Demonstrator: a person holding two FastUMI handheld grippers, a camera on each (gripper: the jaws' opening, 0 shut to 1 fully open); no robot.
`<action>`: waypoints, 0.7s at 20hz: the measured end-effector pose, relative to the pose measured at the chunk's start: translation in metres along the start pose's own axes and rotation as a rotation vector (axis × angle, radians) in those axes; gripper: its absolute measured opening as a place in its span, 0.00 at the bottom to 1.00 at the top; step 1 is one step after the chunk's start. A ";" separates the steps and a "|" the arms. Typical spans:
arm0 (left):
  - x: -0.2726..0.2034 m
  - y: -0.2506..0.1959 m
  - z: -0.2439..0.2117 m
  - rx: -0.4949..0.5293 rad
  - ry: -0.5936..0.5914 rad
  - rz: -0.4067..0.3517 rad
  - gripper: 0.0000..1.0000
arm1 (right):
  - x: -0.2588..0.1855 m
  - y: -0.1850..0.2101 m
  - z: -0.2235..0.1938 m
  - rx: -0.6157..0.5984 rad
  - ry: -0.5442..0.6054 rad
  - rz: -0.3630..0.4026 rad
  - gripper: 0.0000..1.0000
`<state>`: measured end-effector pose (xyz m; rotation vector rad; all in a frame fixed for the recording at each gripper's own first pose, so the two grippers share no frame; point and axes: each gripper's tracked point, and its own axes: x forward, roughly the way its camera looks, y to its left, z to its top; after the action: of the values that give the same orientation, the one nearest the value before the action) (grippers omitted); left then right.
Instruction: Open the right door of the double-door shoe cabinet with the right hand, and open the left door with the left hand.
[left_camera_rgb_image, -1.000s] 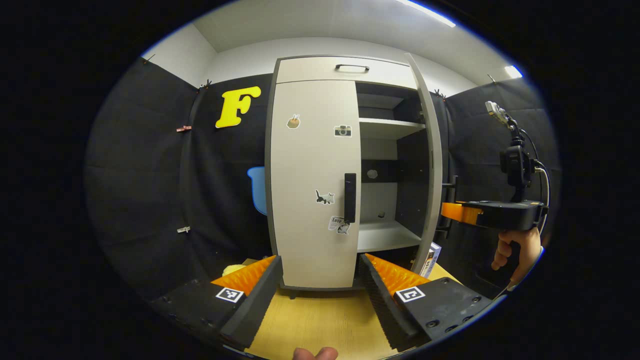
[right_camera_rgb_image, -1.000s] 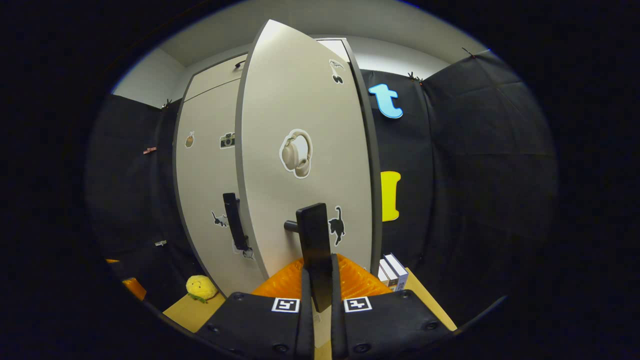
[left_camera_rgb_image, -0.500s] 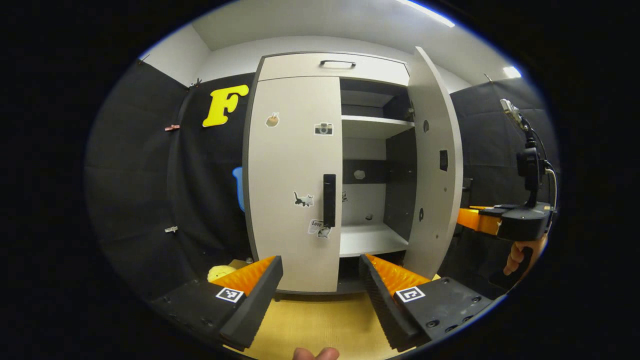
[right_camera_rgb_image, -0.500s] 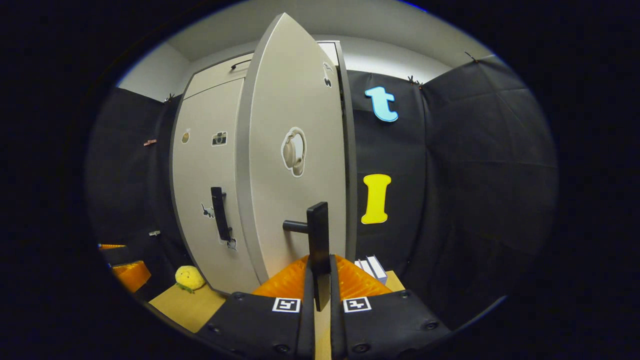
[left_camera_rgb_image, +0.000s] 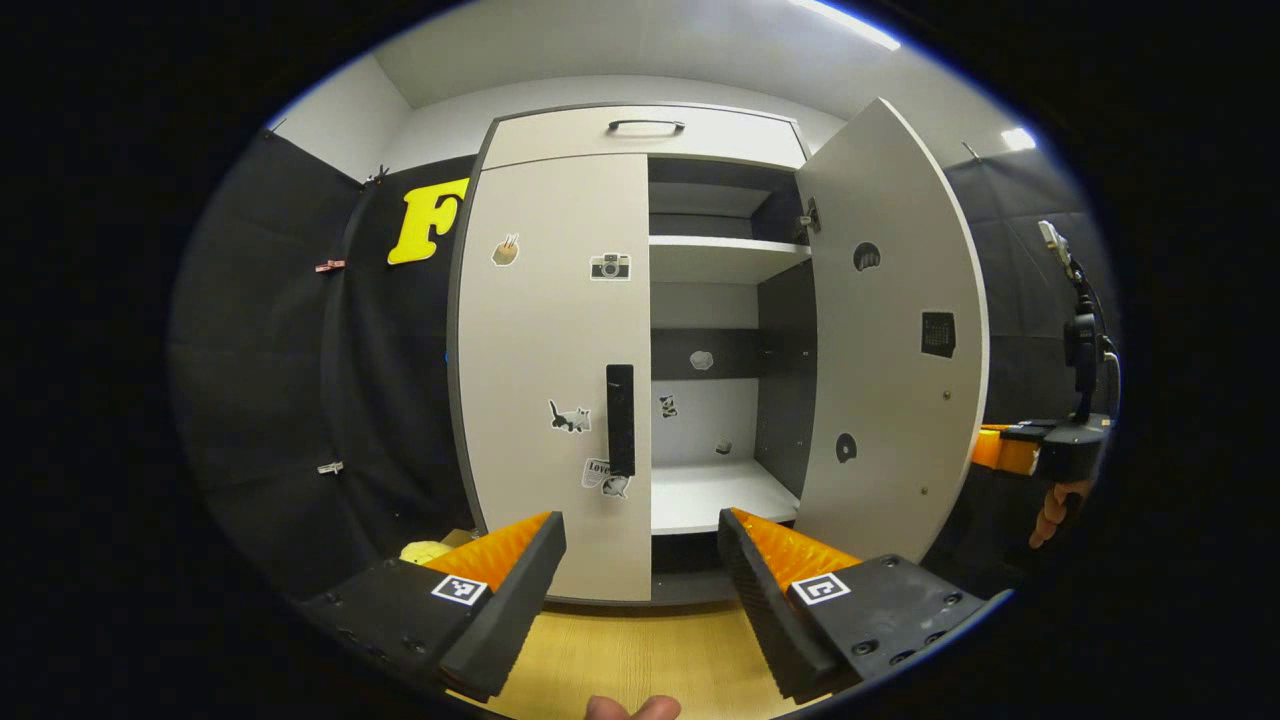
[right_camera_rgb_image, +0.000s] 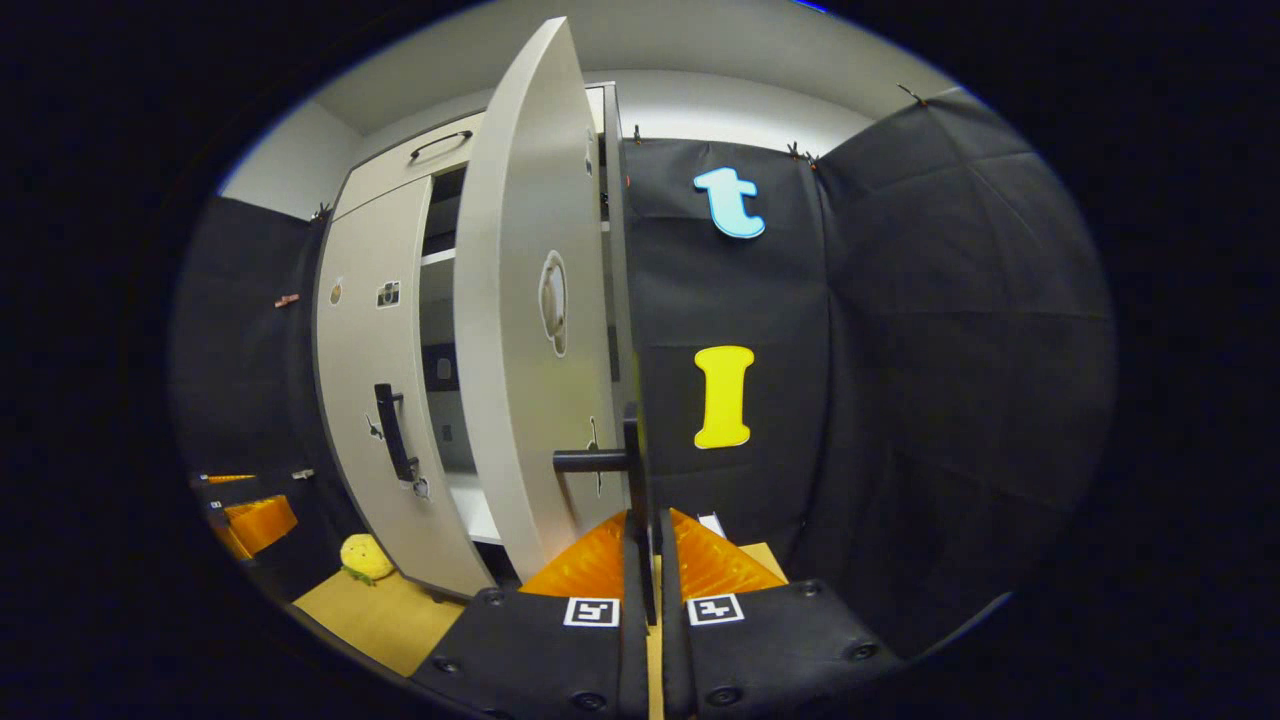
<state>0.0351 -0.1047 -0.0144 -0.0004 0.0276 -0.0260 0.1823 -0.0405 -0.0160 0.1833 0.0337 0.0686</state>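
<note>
A pale shoe cabinet (left_camera_rgb_image: 640, 130) stands on a wooden table. Its right door (left_camera_rgb_image: 890, 330) is swung wide, baring white shelves (left_camera_rgb_image: 705, 495). In the right gripper view my right gripper (right_camera_rgb_image: 645, 540) is shut on that door's black bar handle (right_camera_rgb_image: 633, 470), and the right door (right_camera_rgb_image: 515, 320) shows nearly edge-on. The left door (left_camera_rgb_image: 550, 360) is closed, stickers on it and a black handle (left_camera_rgb_image: 620, 420) at its inner edge. My left gripper (left_camera_rgb_image: 640, 545) is open, short of the cabinet and below that handle, holding nothing. The right gripper (left_camera_rgb_image: 1040, 450) and a hand appear at the far right.
A yellow plush toy (right_camera_rgb_image: 365, 557) lies on the table (left_camera_rgb_image: 620, 650) left of the cabinet. A drawer with a handle (left_camera_rgb_image: 645, 125) tops the cabinet. Black cloth walls close in on both sides. Box tops (right_camera_rgb_image: 712, 522) peek out past the right door.
The right door has swung much farther open, drawn by my right gripper on its handle. The left gripper view has shifted so the cabinet's inside shows more; the left door stays closed.
</note>
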 end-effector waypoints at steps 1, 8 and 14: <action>0.003 -0.002 0.001 0.004 0.002 0.004 0.94 | 0.001 0.002 -0.003 0.006 0.008 0.006 0.10; 0.026 -0.006 0.012 0.024 -0.002 0.012 0.94 | -0.004 -0.002 -0.007 0.050 0.044 -0.021 0.14; 0.070 -0.006 0.028 0.048 -0.025 0.000 0.94 | -0.021 -0.020 -0.006 0.042 0.020 -0.085 0.39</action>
<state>0.1054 -0.1129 0.0114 0.0476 0.0021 -0.0264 0.1620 -0.0604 -0.0245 0.2225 0.0629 -0.0145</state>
